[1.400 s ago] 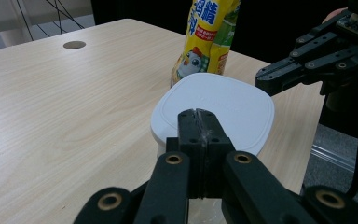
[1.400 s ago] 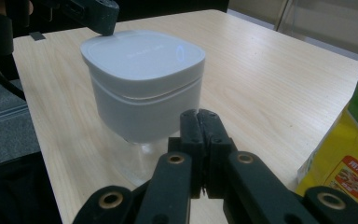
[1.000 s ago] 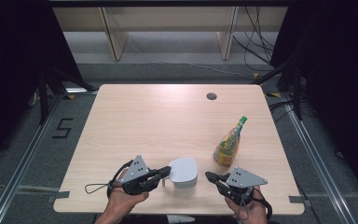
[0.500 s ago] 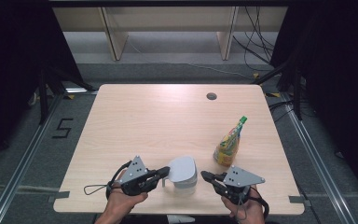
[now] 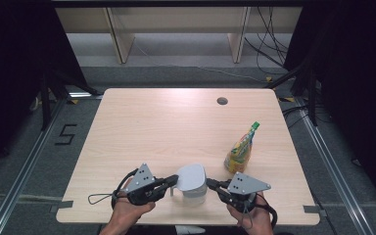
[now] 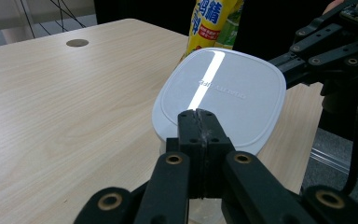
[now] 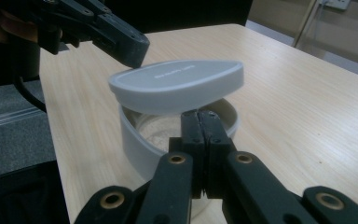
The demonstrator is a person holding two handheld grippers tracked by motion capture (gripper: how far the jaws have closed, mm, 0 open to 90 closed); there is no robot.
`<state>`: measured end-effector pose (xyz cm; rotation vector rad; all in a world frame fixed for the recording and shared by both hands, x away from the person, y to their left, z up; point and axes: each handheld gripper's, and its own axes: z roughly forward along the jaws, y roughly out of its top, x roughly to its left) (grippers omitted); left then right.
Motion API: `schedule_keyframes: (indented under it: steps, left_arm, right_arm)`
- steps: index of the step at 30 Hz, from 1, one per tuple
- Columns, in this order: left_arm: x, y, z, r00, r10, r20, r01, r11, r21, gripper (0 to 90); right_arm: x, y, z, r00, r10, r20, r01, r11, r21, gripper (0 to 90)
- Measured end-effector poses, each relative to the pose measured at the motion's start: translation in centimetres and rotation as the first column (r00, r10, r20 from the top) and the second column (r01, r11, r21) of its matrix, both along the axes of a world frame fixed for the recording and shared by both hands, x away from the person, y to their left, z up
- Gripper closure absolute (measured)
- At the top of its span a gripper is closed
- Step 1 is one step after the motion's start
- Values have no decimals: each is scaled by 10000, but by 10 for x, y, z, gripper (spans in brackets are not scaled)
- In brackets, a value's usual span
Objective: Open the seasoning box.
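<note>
Fingers (image 6: 200, 122) touch white lid (image 6: 221, 95) bearing faint, unreadable embossed writing.

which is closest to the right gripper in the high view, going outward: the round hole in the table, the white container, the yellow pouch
1. white container: right at the tips of the right gripper, toward the table's middle.
2. yellow pouch: standing just beyond the gripper, near the table's right edge.
3. round hole: at the far edge of the table.
</note>
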<state>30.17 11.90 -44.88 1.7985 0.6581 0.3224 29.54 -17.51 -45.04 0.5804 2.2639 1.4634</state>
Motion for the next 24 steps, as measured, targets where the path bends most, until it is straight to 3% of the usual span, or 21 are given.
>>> schedule_keyframes:
  steps: [4, 5, 7, 10, 12, 15, 17, 19, 24]
  left_arm:
    - [0, 2, 0, 10000, -70, 48, 69, 9999, 131, 885]
    - [0, 2, 0, 9999, -44, -113, 44, 10000, -17, 857]
    - [1, 3, 0, 9995, -289, -138, 287, 9995, -105, 768]
    - [-1, 8, 3, 9966, -786, 264, 779, 9966, 284, 620]
    - [-3, 14, 2, 9965, -829, 110, 825, 9961, 314, 540]
    - [-7, 21, -5, 9992, -389, 73, 383, 9972, 648, 437]
    - [-10, 24, -12, 9997, -237, 16, 234, 9942, 1054, 367]
    - [-11, 25, -17, 9994, -334, -75, 340, 9924, 1181, 325]
    - [-17, 33, -27, 9991, -107, -407, 158, 9919, 1258, 263]
  right_arm:
    - [-1, 2, 5, 10000, -58, -10, 58, 10000, 41, 900]
    - [-1, 4, 5, 9998, -60, 170, 57, 9998, 171, 900]
    - [0, 4, 6, 9999, 19, 164, -19, 10000, 3, 900]
    - [0, 5, 6, 10000, 15, 76, -15, 10000, 13, 900]
    - [1, 7, 5, 9999, 101, 14, -102, 9999, 119, 900]
    - [1, 9, 6, 10000, 46, 83, -47, 10000, 82, 900]
    - [4, 10, 9, 9984, 237, 513, -229, 9996, -155, 900]
    - [2, 15, 10, 9994, 210, 272, -208, 9997, -87, 900]
    - [2, 22, 16, 9986, 258, 459, -256, 9997, -43, 900]
